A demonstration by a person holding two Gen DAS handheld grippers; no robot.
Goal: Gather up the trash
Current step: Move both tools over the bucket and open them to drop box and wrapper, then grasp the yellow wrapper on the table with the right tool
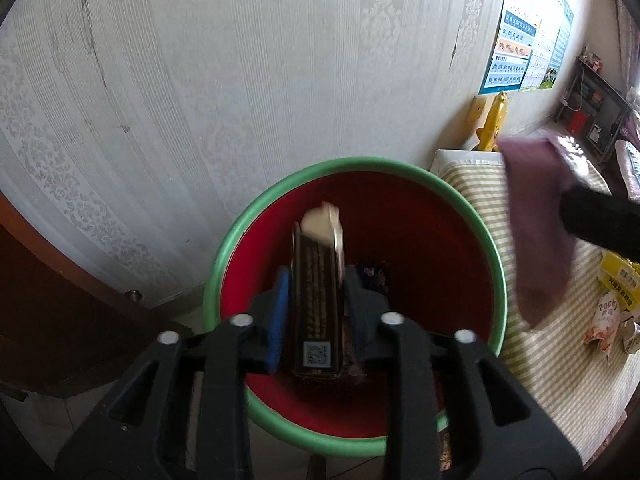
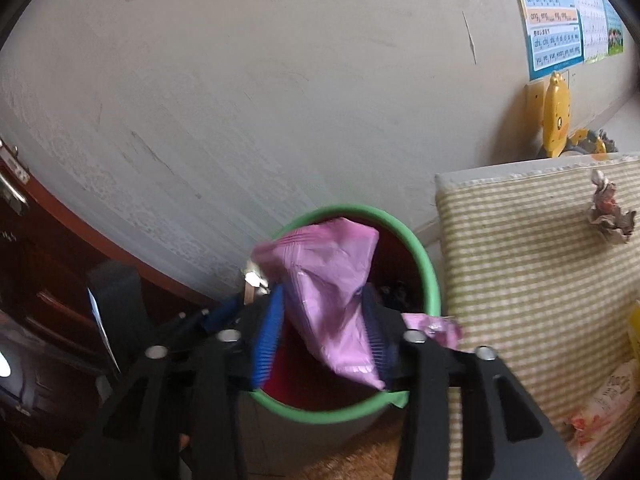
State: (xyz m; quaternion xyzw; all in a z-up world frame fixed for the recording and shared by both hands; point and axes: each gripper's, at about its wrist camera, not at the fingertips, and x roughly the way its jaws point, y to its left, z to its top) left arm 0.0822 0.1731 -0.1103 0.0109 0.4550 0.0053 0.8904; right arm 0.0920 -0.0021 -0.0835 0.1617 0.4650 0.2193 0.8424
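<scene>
Jaws of your left gripper (image 1: 316, 300) stood slightly apart around a stiff dark carton (image 1: 318, 300); your right gripper (image 2: 324, 320) seemingly loosened around the light, limp pink plastic bag (image 2: 332, 292), both above the green-rimmed red bin (image 1: 280, 200).

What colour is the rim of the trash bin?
Green; the bin's rim rings a red inside. It shows best in the left wrist view.
</scene>
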